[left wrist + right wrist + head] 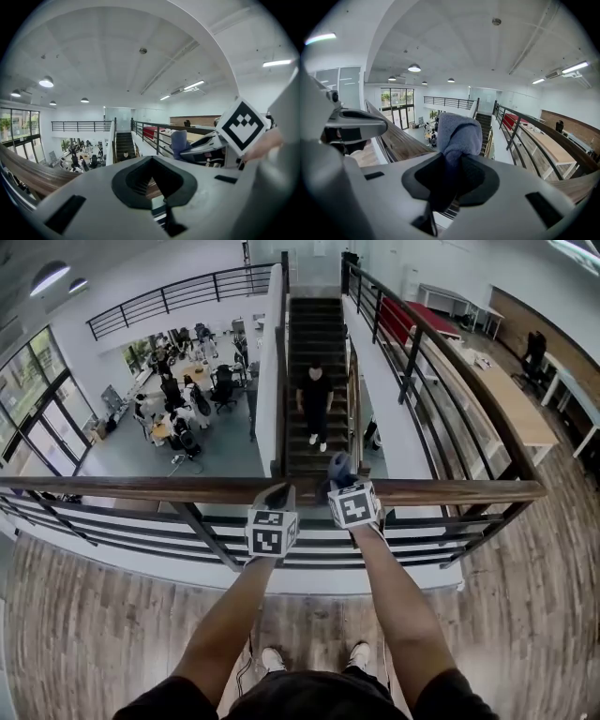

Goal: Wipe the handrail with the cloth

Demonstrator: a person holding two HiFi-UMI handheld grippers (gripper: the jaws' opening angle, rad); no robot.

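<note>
The brown wooden handrail runs left to right across the head view, on black metal bars. My right gripper is at the rail's middle, shut on a blue-grey cloth that bunches up past its jaws over the rail's far edge. The right gripper view shows the cloth clamped in the right gripper, with the handrail below it. I cannot tell whether the cloth touches the wood. My left gripper sits just left of it on the rail, jaws together and empty. In the left gripper view, the left gripper holds nothing.
Beyond the rail is a drop to a lower floor with desks and several people. A person is on the staircase below. A second railing runs away on the right beside a long wooden table. I stand on a wooden floor.
</note>
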